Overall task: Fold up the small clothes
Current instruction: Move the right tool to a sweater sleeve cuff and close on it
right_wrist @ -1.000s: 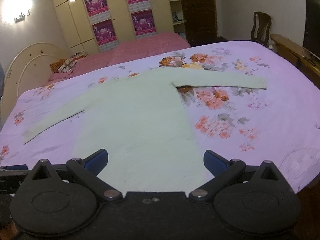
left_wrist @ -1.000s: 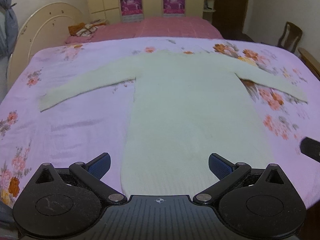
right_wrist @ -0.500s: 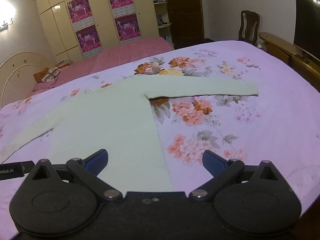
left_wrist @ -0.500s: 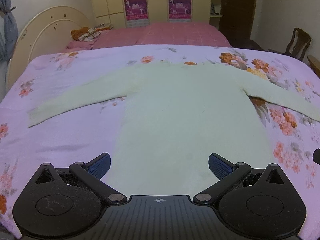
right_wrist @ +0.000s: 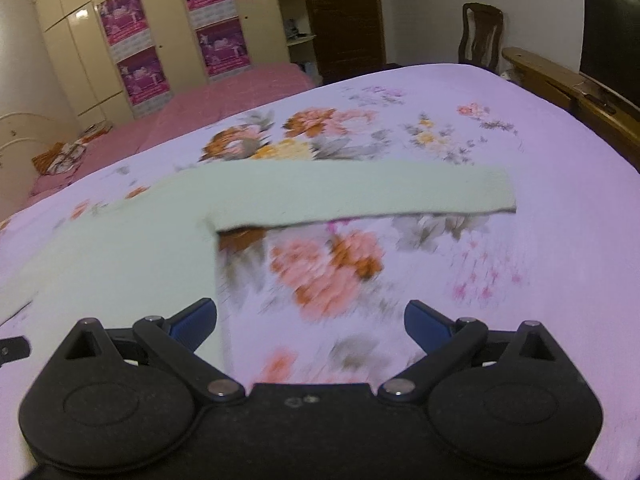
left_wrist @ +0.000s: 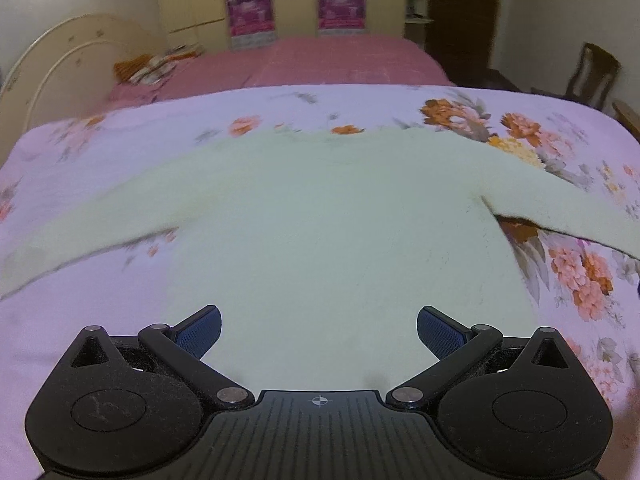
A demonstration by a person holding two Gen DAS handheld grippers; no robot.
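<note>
Floral lilac bedspread (left_wrist: 100,312) filling most of both views. Pale green sweater (left_wrist: 320,240) spread flat on it, front up, sleeves out to both sides, nothing lying on top. Right sleeve (right_wrist: 360,192) stretched straight across the flower print, cuff end lying flat, well apart from the bed edge. Second bed with pink cover (left_wrist: 332,60) behind, cream headboard (left_wrist: 60,64) at far left, patterned pillow (left_wrist: 156,66) beside it. Cream wardrobe (right_wrist: 120,40) with magenta posters (right_wrist: 220,46) on the back wall, dark door (right_wrist: 344,12) next to it. Wooden chair (right_wrist: 480,34) and wooden bed rail (right_wrist: 568,84) on the right side. Left gripper (left_wrist: 319,330) spread wide, empty, over the sweater body near the hem. Right gripper (right_wrist: 310,324) spread wide, empty, over bare bedspread just beside the sweater's side edge, below the armpit. Motion blur in both views.
</note>
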